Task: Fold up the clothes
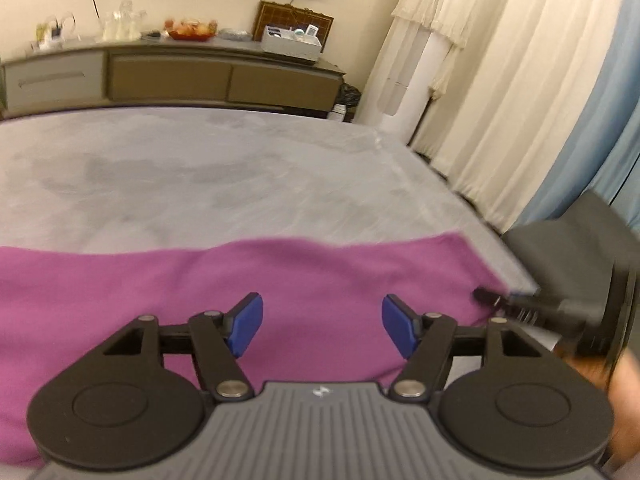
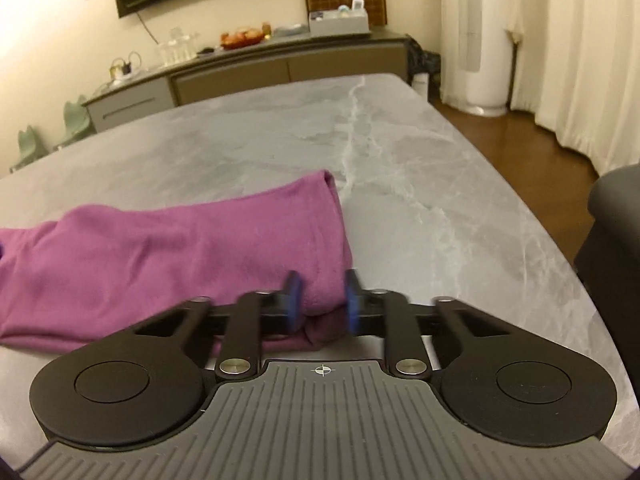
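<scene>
Folding step: you work on the purple knit garment, which lies on the grey marble-patterned table.
Right gripper: its blue pads sit narrowly apart around the garment's near corner; a firm clamp I cannot tell.
Left gripper: spread wide above the cloth, holding nothing.
Risk: the corner may slip if you lift before closing fully.
Hidden: garment's left part is cut off; the left view is blurred.

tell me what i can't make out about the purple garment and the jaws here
- Purple garment: left wrist view, its near part hidden by the left gripper; its type cannot be told.
- Right gripper: right wrist view, motion blur hides whether its jaws pinch the garment's edge.
- Left wrist view: the right gripper is blurred and half cut off.
</scene>
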The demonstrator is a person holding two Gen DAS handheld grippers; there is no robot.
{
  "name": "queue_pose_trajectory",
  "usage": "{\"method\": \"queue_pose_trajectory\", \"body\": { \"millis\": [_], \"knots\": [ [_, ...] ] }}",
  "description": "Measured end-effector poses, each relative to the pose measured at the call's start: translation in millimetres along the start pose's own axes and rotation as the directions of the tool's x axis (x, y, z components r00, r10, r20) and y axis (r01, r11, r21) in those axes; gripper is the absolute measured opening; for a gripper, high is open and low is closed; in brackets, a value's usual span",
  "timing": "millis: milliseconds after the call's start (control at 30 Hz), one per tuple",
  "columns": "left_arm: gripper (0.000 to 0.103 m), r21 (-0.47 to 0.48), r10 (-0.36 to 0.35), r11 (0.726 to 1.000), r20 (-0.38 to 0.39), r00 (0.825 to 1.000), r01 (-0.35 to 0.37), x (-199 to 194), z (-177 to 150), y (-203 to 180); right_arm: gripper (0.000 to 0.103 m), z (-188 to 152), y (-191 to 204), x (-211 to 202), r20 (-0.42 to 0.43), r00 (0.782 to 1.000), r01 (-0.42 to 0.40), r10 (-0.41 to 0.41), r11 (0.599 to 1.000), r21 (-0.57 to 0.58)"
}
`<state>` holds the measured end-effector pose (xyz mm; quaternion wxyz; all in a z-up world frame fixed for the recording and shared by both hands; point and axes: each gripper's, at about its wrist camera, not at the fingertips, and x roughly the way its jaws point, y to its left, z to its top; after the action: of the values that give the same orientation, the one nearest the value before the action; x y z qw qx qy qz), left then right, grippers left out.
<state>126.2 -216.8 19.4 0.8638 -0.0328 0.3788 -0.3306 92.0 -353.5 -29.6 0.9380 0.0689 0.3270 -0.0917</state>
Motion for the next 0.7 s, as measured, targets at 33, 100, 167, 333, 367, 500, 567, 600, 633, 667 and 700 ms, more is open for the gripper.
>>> {"method": "queue_pose_trajectory", "body": {
  "millis": [33,100,167,333,367,500,567,600,633,667,700],
  "knots": [
    [0.067,-0.004,-0.023,1.000,-0.002,1.000,0.023,6.5,8.0,-6.7,0.011,1.0,6.1,-5.3,0.027,1.000,0.017,-0.016,0.999,-0.038],
    [0.069,-0.012,-0.070,0.997,-0.007,0.998,0.070,19.5,23.9,-20.2,0.011,-1.0,22.4,-19.5,0.078,0.996,0.047,-0.037,0.990,-0.129],
    [0.073,-0.020,-0.116,0.993,-0.011,0.993,0.116,32.5,39.8,-33.6,0.010,-5.4,45.5,-31.2,0.125,0.990,0.099,-0.070,0.963,-0.249],
    [0.076,0.068,-0.154,0.984,-0.114,0.981,0.163,89.0,50.6,-89.0,0.010,-14.7,90.8,-37.5,0.169,0.983,0.138,-0.069,0.887,-0.440],
    [0.076,0.090,-0.147,0.983,-0.140,0.979,0.161,101.5,50.0,-98.6,0.010,-16.9,97.2,-37.3,0.172,0.983,0.138,-0.063,0.874,-0.467],
    [0.021,0.162,-0.022,0.985,-0.212,0.977,0.058,141.3,39.7,-108.8,0.010,-21.1,108.7,-36.3,0.164,0.986,0.107,-0.026,0.856,-0.505],
    [0.020,0.107,-0.013,0.993,-0.232,0.973,0.038,149.1,36.6,-94.3,0.021,-17.3,100.3,-36.3,0.113,0.993,0.030,0.027,0.878,-0.477],
    [0.023,0.073,-0.022,0.997,-0.230,0.973,0.040,149.1,36.4,-85.7,0.030,-14.6,94.5,-36.5,0.079,0.995,-0.020,0.063,0.890,-0.455],
    [0.024,0.035,-0.042,0.998,-0.225,0.973,0.052,148.0,37.1,-77.5,0.051,-10.2,85.0,-37.8,0.055,0.994,-0.060,0.091,0.909,-0.412],
    [0.024,0.003,-0.068,0.998,-0.221,0.973,0.070,147.0,38.1,-71.0,0.058,-3.6,70.3,-40.7,0.046,0.993,-0.085,0.107,0.936,-0.341],
    [0.026,-0.023,-0.090,0.996,-0.217,0.972,0.087,146.3,39.2,-65.9,0.058,2.0,56.3,-43.2,0.044,0.991,-0.107,0.124,0.956,-0.274]
  ]
}}
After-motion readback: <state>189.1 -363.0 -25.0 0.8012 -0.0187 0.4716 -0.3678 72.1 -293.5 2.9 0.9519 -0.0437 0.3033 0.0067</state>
